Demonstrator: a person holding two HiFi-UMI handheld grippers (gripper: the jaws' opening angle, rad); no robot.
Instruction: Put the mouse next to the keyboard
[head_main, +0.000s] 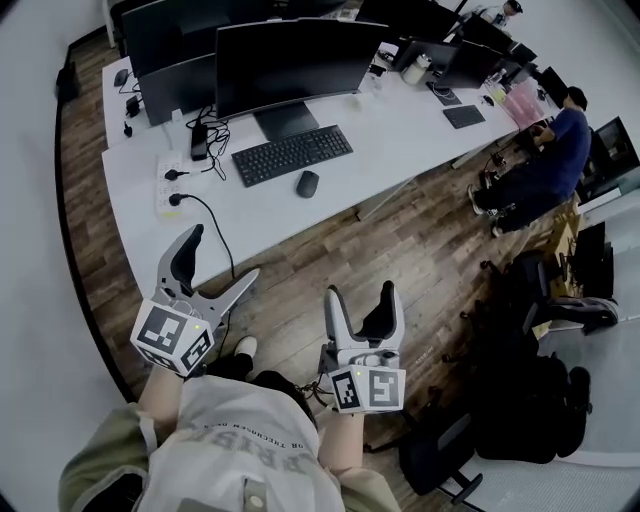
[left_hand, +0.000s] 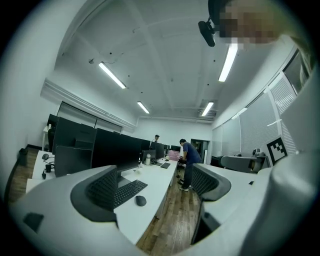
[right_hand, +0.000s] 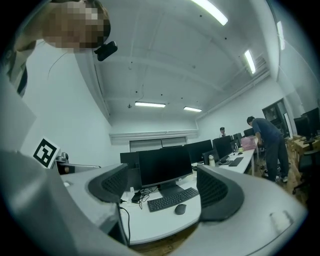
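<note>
A black mouse (head_main: 307, 183) lies on the white desk (head_main: 390, 130), just in front of the black keyboard (head_main: 292, 154) and below its right half. The mouse (left_hand: 141, 201) and the keyboard (left_hand: 129, 189) also show between the jaws in the left gripper view; the right gripper view shows the mouse (right_hand: 180, 209) and the keyboard (right_hand: 173, 199). My left gripper (head_main: 217, 262) and right gripper (head_main: 362, 297) are both held open and empty over the floor, well short of the desk.
A large dark monitor (head_main: 295, 62) stands behind the keyboard, with a power strip (head_main: 165, 183) and cables at its left. A person in blue (head_main: 555, 150) stands at the desk's far right end. Black chairs (head_main: 520, 400) and bags sit on the wood floor to my right.
</note>
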